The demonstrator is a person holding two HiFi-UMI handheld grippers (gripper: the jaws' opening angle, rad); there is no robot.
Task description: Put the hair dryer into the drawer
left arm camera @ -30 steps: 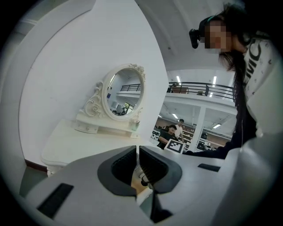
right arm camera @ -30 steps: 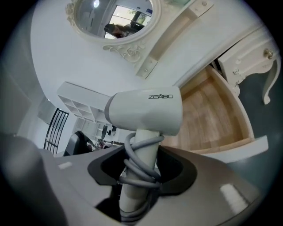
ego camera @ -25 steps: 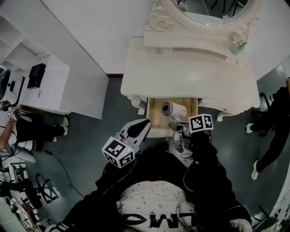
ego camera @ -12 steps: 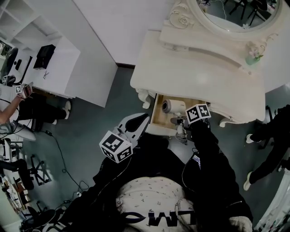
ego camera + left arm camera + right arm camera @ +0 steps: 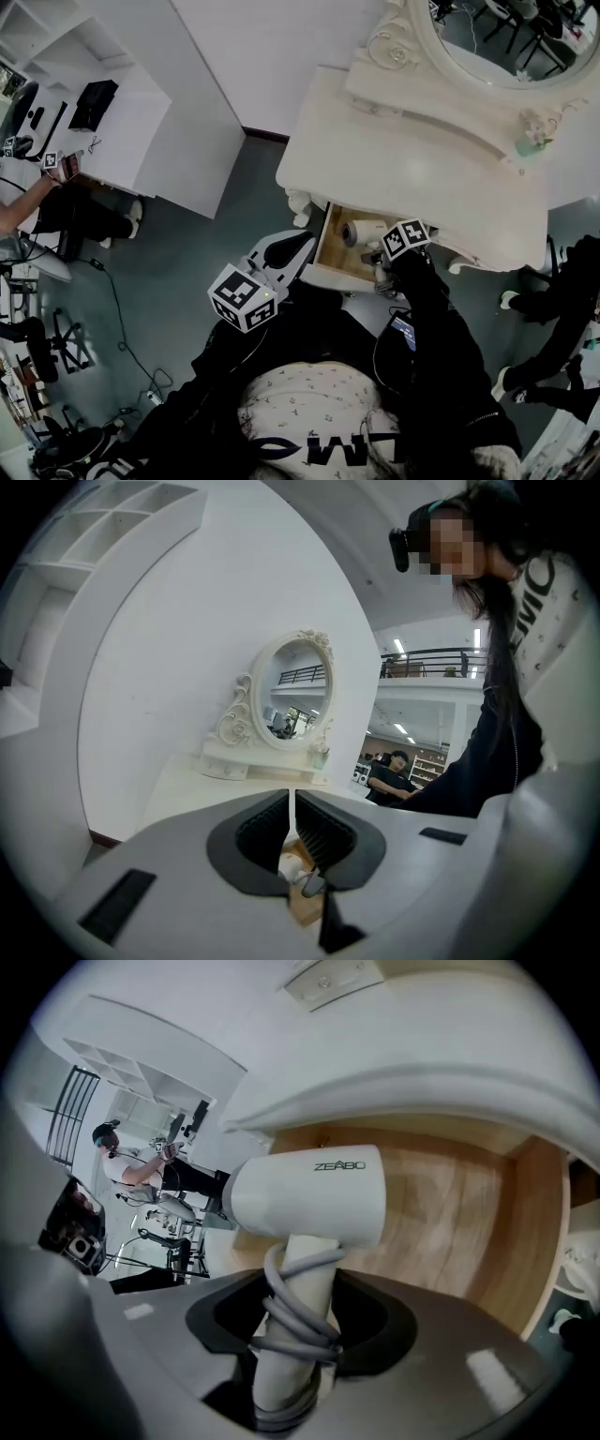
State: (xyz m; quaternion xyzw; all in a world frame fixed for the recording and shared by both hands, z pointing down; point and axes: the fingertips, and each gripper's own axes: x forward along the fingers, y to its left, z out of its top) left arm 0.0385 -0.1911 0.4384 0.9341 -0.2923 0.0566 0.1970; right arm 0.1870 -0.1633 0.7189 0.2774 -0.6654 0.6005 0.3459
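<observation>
Clamped right gripper [image 5: 286,1335] jaws, set fairly wide, on the cord-wrapped handle of the hair dryer [image 5: 309,1194]; barrel over the wooden floor of the open drawer [image 5: 450,1204], beneath the edge of the dressing table [image 5: 422,1082]. Showed left gripper [image 5: 292,799] jaws nearly together, empty, facing the mirror [image 5: 295,682]. From the head view, placed that left gripper just beside the drawer's left side.

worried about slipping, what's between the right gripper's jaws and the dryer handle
The grey cord, wound round the handle of the hair dryer; right gripper view shows it.
</observation>
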